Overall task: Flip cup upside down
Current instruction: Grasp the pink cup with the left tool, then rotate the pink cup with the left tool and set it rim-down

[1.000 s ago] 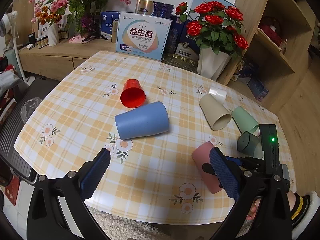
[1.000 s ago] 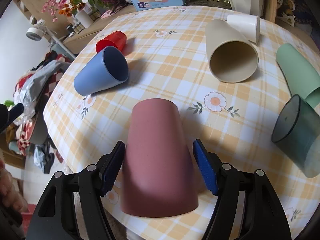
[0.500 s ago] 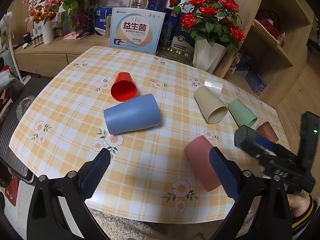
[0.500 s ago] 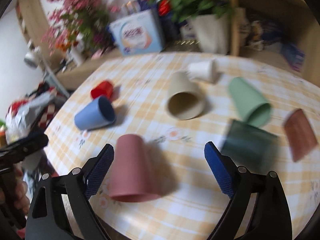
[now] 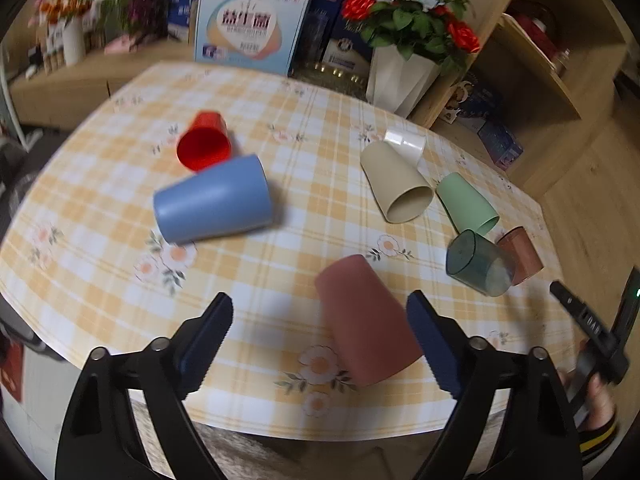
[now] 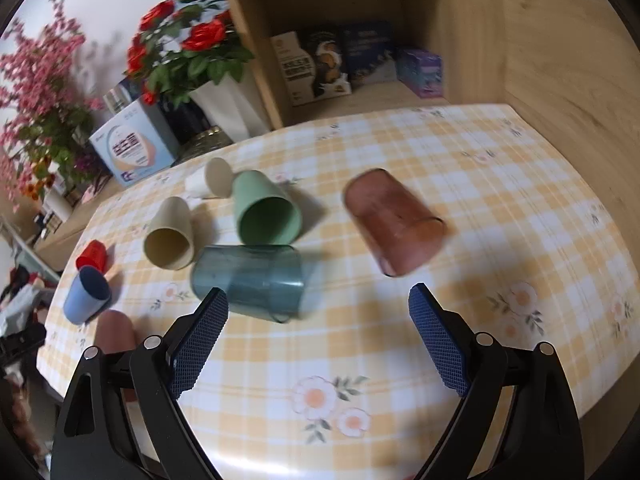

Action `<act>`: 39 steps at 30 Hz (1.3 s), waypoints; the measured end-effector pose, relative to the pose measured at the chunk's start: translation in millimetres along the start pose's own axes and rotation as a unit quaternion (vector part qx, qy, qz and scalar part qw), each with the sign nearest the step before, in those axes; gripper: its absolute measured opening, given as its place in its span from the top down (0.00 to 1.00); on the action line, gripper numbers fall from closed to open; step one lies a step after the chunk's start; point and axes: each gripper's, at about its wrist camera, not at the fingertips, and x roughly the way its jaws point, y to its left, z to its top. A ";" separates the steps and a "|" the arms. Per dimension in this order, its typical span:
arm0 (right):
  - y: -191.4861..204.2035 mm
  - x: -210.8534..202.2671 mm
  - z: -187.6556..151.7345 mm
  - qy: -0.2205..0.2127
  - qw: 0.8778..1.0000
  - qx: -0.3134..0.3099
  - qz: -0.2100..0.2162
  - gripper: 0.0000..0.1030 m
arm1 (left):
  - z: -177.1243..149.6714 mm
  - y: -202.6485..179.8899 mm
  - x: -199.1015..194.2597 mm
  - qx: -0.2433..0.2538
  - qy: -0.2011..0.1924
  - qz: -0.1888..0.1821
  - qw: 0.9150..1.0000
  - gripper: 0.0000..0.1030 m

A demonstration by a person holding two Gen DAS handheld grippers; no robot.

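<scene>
Empty cups lay tipped on the table (image 5: pixel 100 280), the pink cup (image 5: pixel 366 326) inverted, while the left gripper (image 5: pixel 320 344) and right gripper (image 6: pixel 318 334) gaped wide, holding nothing.

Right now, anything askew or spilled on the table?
No spill visible. Most cups lie on their sides: blue cup, red cup, beige cup, green cup, dark teal cup. The pink cup stands rim-down.

Pink cup set upside down near the table's front edge

The matte dusty-pink cup (image 5: pixel 366 320) is seen standing inverted, closed base uppermost and wider rim on the checked cloth; in the right wrist view only its rounded base end (image 6: pixel 115 330) is visible.
</scene>
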 end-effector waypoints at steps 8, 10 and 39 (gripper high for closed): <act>-16.7 2.2 -3.9 0.005 1.000 0.000 -0.020 0.14 | 14.2 -2.4 34.0 -0.085 0.045 -0.031 0.995 0.25; -18.6 1.0 -4.4 0.004 1.000 0.001 -0.021 0.14 | 15.5 -2.3 48.1 -0.094 0.061 -0.024 0.993 0.25; -44.0 9.6 -6.2 0.018 0.999 0.032 -0.039 0.14 | 21.4 -3.8 72.6 0.017 0.076 0.009 0.997 0.49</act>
